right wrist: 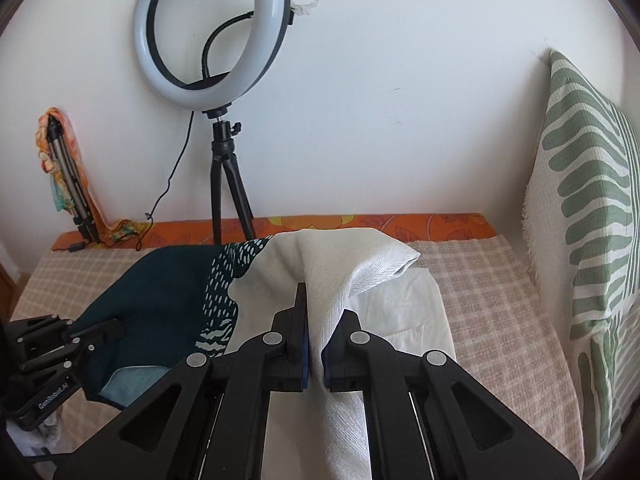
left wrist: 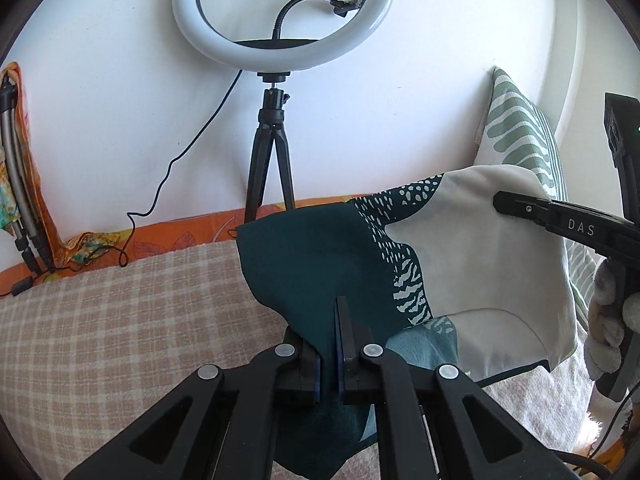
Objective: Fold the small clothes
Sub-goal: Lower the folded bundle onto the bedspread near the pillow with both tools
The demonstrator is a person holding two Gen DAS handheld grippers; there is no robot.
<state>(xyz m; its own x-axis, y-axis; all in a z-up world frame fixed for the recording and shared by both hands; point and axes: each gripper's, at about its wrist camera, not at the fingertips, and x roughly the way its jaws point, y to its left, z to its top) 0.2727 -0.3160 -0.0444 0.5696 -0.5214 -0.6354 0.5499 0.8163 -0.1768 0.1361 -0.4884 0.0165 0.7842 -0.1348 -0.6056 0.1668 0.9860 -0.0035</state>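
A small cloth, dark teal on one side and cream-white on the other with a spotted band between (left wrist: 400,256), is held up above the checked bed cover (left wrist: 120,320). My left gripper (left wrist: 329,344) is shut on its teal edge. My right gripper (right wrist: 316,320) is shut on its white edge (right wrist: 344,280). The right gripper also shows at the right of the left wrist view (left wrist: 500,202), and the left gripper at the lower left of the right wrist view (right wrist: 116,326). The cloth (right wrist: 180,292) sags between them, and its lower part rests on the bed.
A ring light on a black tripod (left wrist: 272,152) stands against the white wall at the back. A second folded tripod with an orange cloth (right wrist: 68,172) leans at the back left. A green leaf-pattern pillow (right wrist: 592,200) stands at the right. A white garment (right wrist: 404,312) lies on the bed.
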